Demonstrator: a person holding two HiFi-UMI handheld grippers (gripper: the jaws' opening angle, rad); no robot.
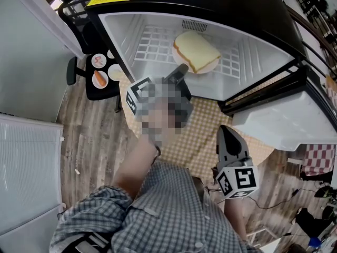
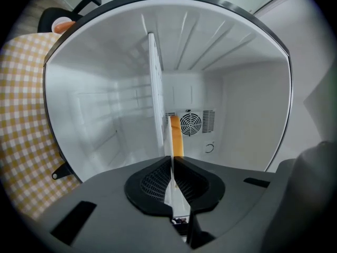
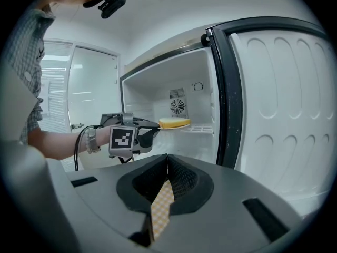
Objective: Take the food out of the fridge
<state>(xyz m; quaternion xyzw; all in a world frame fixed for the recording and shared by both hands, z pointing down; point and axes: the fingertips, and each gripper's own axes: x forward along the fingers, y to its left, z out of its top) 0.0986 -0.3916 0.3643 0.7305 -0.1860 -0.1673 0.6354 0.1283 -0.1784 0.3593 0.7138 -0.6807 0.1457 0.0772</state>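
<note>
With the fridge (image 1: pixel 158 22) open and the plate (image 1: pixel 208 69) of bread (image 1: pixel 196 50) on the wire shelf (image 1: pixel 152 46), the pull looks best done by lifting the plate just clear of the grid. It should stay level so the slice cannot slide, and come straight out through the opening. The left gripper (image 2: pixel 172 159) has its fingers pinched on the plate's near rim, while the right gripper (image 3: pixel 167 159) hangs outside over the cloth (image 1: pixel 205 136), fingers together and empty.
</note>
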